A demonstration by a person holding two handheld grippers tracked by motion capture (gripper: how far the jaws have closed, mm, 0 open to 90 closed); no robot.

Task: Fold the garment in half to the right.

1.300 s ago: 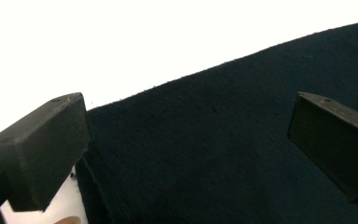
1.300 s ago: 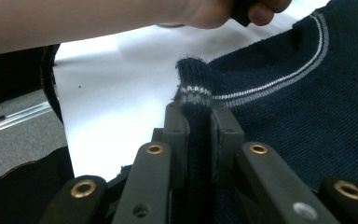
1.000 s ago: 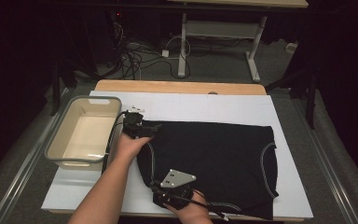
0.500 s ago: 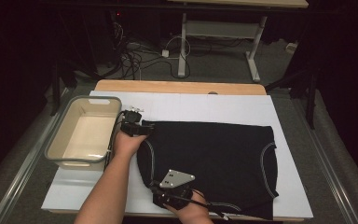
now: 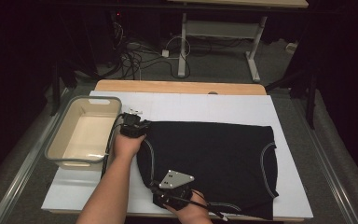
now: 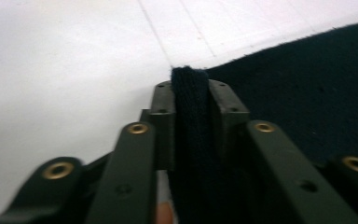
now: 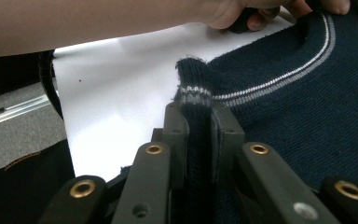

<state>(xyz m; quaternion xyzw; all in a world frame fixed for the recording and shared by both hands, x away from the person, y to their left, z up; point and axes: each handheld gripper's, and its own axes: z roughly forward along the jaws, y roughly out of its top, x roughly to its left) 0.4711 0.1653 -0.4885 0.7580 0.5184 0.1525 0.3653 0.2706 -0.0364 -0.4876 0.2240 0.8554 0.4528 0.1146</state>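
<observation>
Little has shifted since a second ago: the left gripper [image 5: 131, 125] has edged slightly toward the tub [image 5: 59, 144] at the table's left, keeping its hold. Its jaws are closed tight on a fold of the dark sweater [image 5: 214, 163], which lies flat across the white board [image 5: 191, 109]. Nearer and to the right, the right gripper [image 5: 168, 189] is clamped on the striped hem. The fold appears to be starting; next, both corners likely lift together and carry rightward.
</observation>
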